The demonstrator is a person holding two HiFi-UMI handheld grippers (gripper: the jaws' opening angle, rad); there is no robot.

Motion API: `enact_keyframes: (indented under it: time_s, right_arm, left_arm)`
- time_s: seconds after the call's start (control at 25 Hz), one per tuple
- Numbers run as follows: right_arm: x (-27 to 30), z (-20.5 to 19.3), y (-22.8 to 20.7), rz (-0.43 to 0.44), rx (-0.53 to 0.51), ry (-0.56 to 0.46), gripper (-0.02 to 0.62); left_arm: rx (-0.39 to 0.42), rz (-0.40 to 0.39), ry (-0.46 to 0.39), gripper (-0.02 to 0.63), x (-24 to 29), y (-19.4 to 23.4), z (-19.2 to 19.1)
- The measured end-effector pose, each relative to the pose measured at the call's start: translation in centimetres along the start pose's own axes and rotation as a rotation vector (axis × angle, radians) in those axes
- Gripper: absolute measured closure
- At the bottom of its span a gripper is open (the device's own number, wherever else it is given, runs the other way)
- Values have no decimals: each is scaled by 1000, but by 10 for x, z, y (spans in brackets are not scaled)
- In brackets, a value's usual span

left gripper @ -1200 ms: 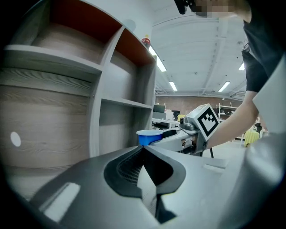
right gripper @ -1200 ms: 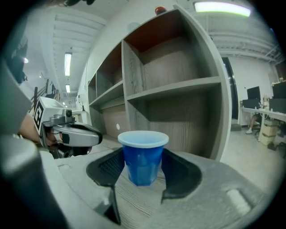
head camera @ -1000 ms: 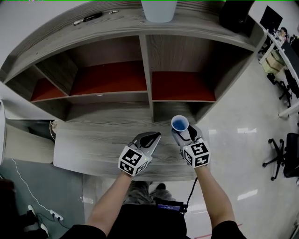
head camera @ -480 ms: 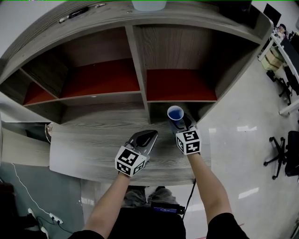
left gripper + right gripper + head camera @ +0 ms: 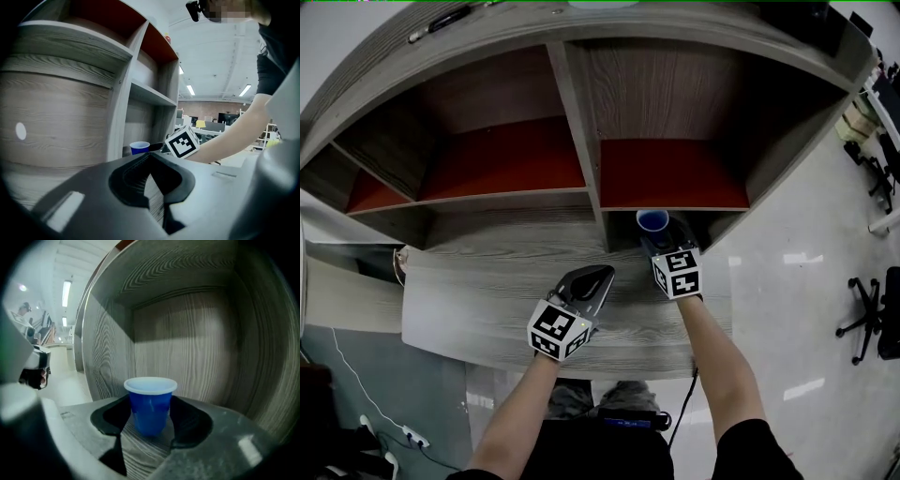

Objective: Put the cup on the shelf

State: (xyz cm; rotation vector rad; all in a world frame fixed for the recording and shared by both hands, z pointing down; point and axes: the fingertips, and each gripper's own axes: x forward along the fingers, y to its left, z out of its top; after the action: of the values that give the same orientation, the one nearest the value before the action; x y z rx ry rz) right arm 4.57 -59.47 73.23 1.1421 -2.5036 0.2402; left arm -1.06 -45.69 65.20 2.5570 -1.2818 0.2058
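The blue cup (image 5: 652,220) with a white rim stands upright between the jaws of my right gripper (image 5: 662,240), which is shut on it. In the head view the cup is at the mouth of the lower right compartment (image 5: 710,225) of the grey wooden shelf (image 5: 577,122), just right of the divider. The right gripper view shows the cup (image 5: 150,404) held by my right gripper (image 5: 150,425), with the compartment's wooden walls all round. My left gripper (image 5: 596,276) hovers shut and empty over the wooden ledge (image 5: 478,300). From the left gripper (image 5: 153,192) view, the cup (image 5: 139,147) shows at the compartment's edge.
Above the lower compartments lie two shelves with red floors (image 5: 675,173), split by an upright divider. A dark pen (image 5: 450,17) lies on the shelf's top. An office chair (image 5: 872,319) stands on the pale floor at right. Cables (image 5: 356,375) run along the floor at left.
My right gripper has carried the cup forward, from over the ledge to the mouth of the lower right compartment. The left gripper has barely moved.
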Motion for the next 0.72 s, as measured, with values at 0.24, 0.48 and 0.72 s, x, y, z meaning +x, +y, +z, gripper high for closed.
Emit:
enact_keyframes:
  time_s: [0.24, 0.48, 0.72]
  right_arm:
    - [14, -9, -3, 5, -19, 54, 337]
    - [10, -20, -5, 14, -36, 98, 337]
    - [4, -23, -5, 24, -22, 128, 324]
  left_arm:
    - [-6, -3, 11, 604, -2, 0, -3]
    - [-4, -13, 5, 604, 1, -2, 0]
    - [-5, -25, 3, 604, 1, -11, 3]
